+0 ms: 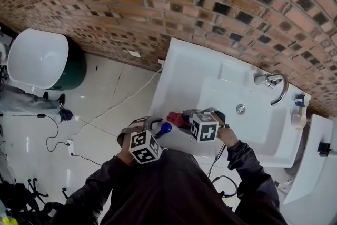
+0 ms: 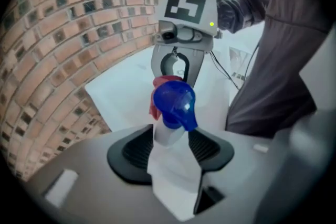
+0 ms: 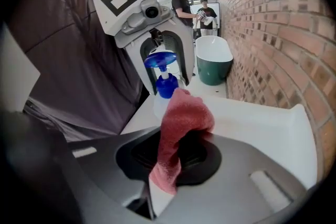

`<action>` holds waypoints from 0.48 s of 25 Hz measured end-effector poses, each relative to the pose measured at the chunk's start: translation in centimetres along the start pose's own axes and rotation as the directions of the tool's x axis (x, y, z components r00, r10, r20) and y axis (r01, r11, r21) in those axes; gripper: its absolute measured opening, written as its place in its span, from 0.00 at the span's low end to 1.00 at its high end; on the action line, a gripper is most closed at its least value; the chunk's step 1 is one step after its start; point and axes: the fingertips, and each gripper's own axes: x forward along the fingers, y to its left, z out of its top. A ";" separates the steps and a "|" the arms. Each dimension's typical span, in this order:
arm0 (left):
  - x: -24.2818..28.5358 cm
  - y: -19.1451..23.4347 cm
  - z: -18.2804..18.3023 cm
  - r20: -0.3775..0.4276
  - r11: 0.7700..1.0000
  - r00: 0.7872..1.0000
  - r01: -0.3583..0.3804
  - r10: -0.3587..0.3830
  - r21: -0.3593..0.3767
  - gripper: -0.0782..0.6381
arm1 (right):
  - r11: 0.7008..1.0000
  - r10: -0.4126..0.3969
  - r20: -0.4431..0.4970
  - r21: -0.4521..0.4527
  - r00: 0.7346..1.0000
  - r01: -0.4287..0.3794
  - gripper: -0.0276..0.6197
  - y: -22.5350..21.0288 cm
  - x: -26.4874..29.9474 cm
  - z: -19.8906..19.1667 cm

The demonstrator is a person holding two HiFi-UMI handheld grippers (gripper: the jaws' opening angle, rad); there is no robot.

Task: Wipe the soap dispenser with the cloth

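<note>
The soap dispenser [image 2: 174, 102] is gripped by the left tool [image 2: 170, 148] (blue pump foremost), just ahead of the right tool [image 3: 176, 157], in which the cloth [image 3: 181, 123] is clenched. If wiped hard, the bottle could be twisted loose or the pump pressed.

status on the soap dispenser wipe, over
Left gripper shut on soap dispenser. Right gripper shut on red cloth, cloth up by the dispenser's blue top. Nothing in the way.
</note>
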 end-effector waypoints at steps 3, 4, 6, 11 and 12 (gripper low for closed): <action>0.3 0.0 0.2 -0.018 0.998 1.000 0.003 -0.002 0.061 0.42 | 1.000 0.004 -0.018 -0.010 1.000 -0.004 0.14 0.9 0.0 -0.2; 0.3 0.0 0.2 -0.023 0.997 1.000 0.005 -0.003 0.074 0.43 | 1.000 0.003 -0.022 -0.007 1.000 -0.003 0.14 1.1 0.0 -0.2; 0.3 0.1 0.2 -0.029 0.996 1.000 0.007 -0.004 0.088 0.43 | 1.000 -0.008 -0.023 0.007 1.000 0.008 0.14 1.5 0.1 -0.3; -0.3 0.2 -0.3 -0.015 0.999 1.000 -0.020 0.020 0.037 0.44 | 0.997 -0.008 0.014 0.081 1.000 0.006 0.14 2.5 0.4 -0.2; -0.5 0.1 -0.3 -0.003 1.000 1.000 -0.024 0.024 0.015 0.44 | 0.995 -0.009 0.022 0.102 1.000 0.006 0.14 2.5 0.2 -0.2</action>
